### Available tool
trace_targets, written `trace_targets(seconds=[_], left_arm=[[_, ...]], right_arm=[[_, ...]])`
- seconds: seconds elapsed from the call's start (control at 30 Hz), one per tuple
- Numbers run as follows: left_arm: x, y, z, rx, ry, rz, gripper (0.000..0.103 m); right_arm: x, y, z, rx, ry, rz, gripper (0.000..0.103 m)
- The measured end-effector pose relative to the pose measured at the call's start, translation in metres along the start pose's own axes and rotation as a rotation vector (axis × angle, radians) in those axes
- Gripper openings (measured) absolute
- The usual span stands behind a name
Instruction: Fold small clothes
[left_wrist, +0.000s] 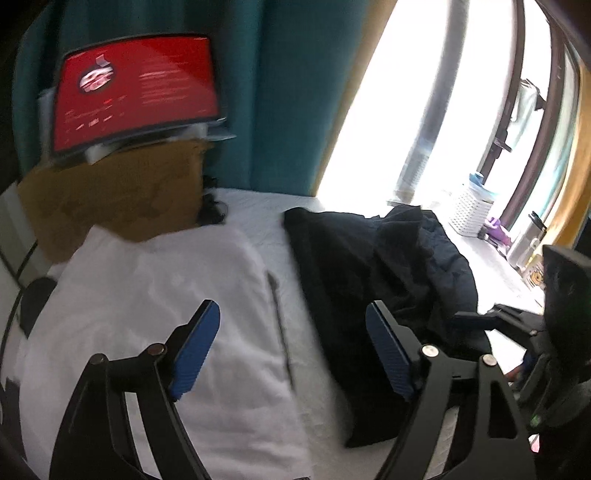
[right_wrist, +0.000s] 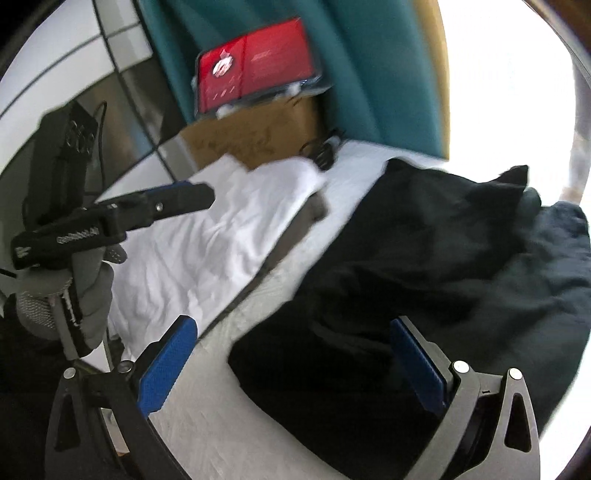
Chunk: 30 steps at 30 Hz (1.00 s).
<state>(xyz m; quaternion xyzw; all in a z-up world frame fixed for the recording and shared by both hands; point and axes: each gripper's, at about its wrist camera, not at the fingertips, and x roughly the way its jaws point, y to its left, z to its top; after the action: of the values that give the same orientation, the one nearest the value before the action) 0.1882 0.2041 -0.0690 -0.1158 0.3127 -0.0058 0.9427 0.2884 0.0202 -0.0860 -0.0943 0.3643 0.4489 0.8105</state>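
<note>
Left gripper (left_wrist: 291, 350): blue pads wide apart, nothing btwn them, hovering over the gap where white garment (left_wrist: 177, 295) meets black garment (left_wrist: 369, 295). Right gripper (right_wrist: 295, 365): jaws at full spread, empty; right-hand pad over the near corner of the black garment, left-hand pad over bare sheet, no pad seen pressing on cloth. Gloved hand (right_wrist: 85, 295) on the left tool's handle, seen from right wrist cam.

Outward: white garment lying fairly flat w/ light creases on the bed sheet (right_wrist: 236, 424), looks already folded into a rough rectangle. Just beside it, black garment, near part flattish, far part bunched and overlapping a dark blue-grey garment (right_wrist: 554, 266) toward the window. Behind: brown cardboard box (left_wrist: 122, 192), red box (left_wrist: 136, 88) on top, teal curtain (left_wrist: 288, 92). White basket (left_wrist: 472, 214) on the sill side.

Risks, as judgement:
- Black on dark blue-grey, low contrast + window glare → easy to pinch both layers or wrong piece, drag the pile.
- Grabbing a bunched ridge rather than a true edge/corner → lopsided fold, trapped wrinkles.
- Pulling the black piece toward the white one → could shove or rumple the tidy white piece.
- Both tools close together near the same spot → fingers may clash.
</note>
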Motion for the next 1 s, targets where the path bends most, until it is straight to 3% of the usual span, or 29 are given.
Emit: trace_targets(seconds=[0.17,0.27,0.43,0.57,0.63,0.7,0.8,0.87,0.9,0.93,1.0], left_arm=[[0.028,-0.048,0.015,0.100,0.051,-0.061,0.081],[0.054,-0.088,0.020,0.220,0.110,-0.109,0.081],[0.096,-0.130,0.021,0.385,0.166,-0.094,0.081],[0.131,-0.143,0.025,0.443,0.225,-0.101,0.079],[0.147,-0.147,0.027,0.478,0.252,-0.088,0.065],[0.164,-0.146,0.029,0.484,0.285,-0.085,0.061],[0.190,-0.141,0.031,0.474,0.336,-0.067,0.061],[0.198,-0.139,0.032,0.460,0.352,-0.093,0.061],[0.200,-0.140,0.033,0.458,0.350,-0.107,0.048],[0.201,-0.140,0.034,0.455,0.344,-0.116,0.020],[0.201,-0.132,0.037,0.414,0.342,-0.144,0.011]], right_arm=[[-0.041,-0.047,-0.011,0.082,-0.054,-0.093,0.103],[-0.052,-0.077,-0.018,0.145,-0.075,-0.139,0.103],[-0.067,-0.124,-0.032,0.239,-0.105,-0.188,0.103],[-0.069,-0.158,-0.035,0.299,-0.115,-0.213,0.103],[-0.067,-0.170,-0.035,0.327,-0.119,-0.216,0.103],[-0.066,-0.182,-0.036,0.351,-0.126,-0.212,0.103],[-0.061,-0.193,-0.033,0.363,-0.129,-0.208,0.103],[-0.058,-0.196,-0.032,0.363,-0.126,-0.205,0.103],[-0.056,-0.197,-0.030,0.361,-0.123,-0.206,0.103],[-0.053,-0.198,-0.029,0.360,-0.120,-0.207,0.103],[-0.050,-0.200,-0.027,0.358,-0.114,-0.208,0.103]])
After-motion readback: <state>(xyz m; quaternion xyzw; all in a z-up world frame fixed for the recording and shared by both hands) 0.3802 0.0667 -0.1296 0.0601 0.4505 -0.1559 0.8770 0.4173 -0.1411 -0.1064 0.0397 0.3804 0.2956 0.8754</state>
